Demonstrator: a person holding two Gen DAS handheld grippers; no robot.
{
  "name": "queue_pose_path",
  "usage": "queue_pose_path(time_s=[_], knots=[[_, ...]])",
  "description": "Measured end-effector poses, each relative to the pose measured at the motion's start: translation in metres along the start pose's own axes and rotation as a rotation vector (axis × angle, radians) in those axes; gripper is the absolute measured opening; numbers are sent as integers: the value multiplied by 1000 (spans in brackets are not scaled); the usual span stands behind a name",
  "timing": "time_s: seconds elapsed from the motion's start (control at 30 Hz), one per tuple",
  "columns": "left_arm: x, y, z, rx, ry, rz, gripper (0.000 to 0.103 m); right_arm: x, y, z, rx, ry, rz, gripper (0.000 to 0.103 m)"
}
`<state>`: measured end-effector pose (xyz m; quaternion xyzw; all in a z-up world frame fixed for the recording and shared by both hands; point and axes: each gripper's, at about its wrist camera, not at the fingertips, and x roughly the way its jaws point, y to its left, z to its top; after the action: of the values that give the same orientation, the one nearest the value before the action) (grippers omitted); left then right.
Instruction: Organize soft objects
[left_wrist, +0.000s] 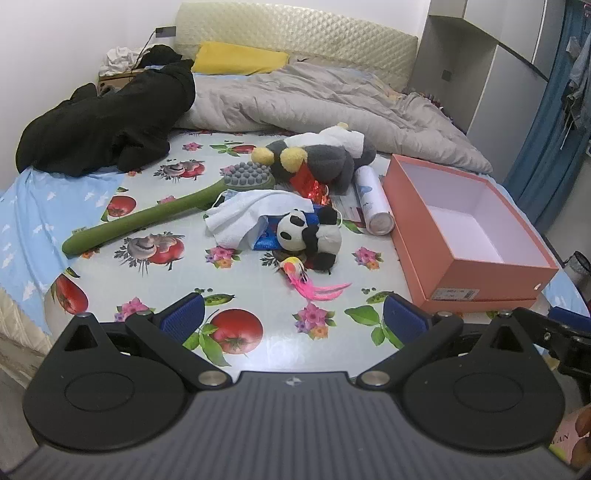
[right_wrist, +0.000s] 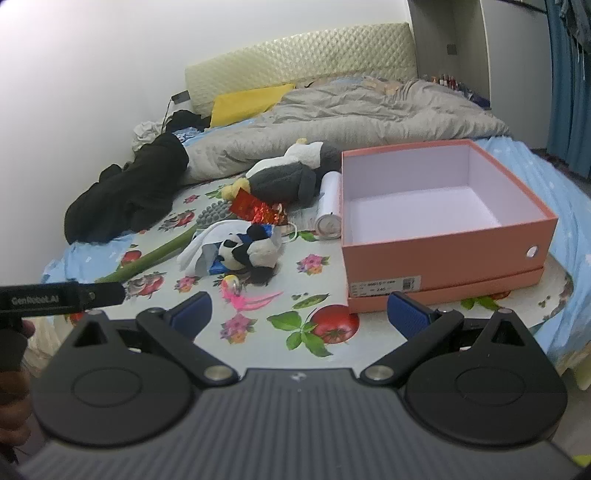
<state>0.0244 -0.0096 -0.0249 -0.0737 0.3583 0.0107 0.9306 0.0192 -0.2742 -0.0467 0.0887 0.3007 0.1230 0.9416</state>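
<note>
A small panda plush (left_wrist: 310, 236) (right_wrist: 251, 251) lies in a pile on the fruit-print cloth, beside a white towel (left_wrist: 255, 214) (right_wrist: 201, 245). A larger grey penguin plush (left_wrist: 317, 155) (right_wrist: 284, 177) lies behind it. A pink feathered bird toy (left_wrist: 306, 280) (right_wrist: 243, 293) lies in front. An open empty orange box (left_wrist: 461, 236) (right_wrist: 443, 251) stands to the right. My left gripper (left_wrist: 293, 319) is open and empty, short of the pile. My right gripper (right_wrist: 299, 314) is open and empty, near the box's front left corner.
A green long-handled massage brush (left_wrist: 159, 214) (right_wrist: 155, 254), a white spray can (left_wrist: 373, 201) (right_wrist: 328, 206) and red foil packets (left_wrist: 310, 184) (right_wrist: 258, 210) lie in the pile. A black garment (left_wrist: 110, 125), grey duvet (left_wrist: 314, 99) and yellow pillow (left_wrist: 240, 59) lie behind.
</note>
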Motion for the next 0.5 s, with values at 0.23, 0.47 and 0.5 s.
queue_pose_path(time_s=[0.23,0.47,0.5], knots=[[1,8,-1,-3,10,3,103,3,3,2,1,13,5,103],[0,10,-1,-8,12,1,103,3,5,2,-4,13,4,103],[0,10,-1,-7,11,1,103,3,5,3,-6,14,5,103]])
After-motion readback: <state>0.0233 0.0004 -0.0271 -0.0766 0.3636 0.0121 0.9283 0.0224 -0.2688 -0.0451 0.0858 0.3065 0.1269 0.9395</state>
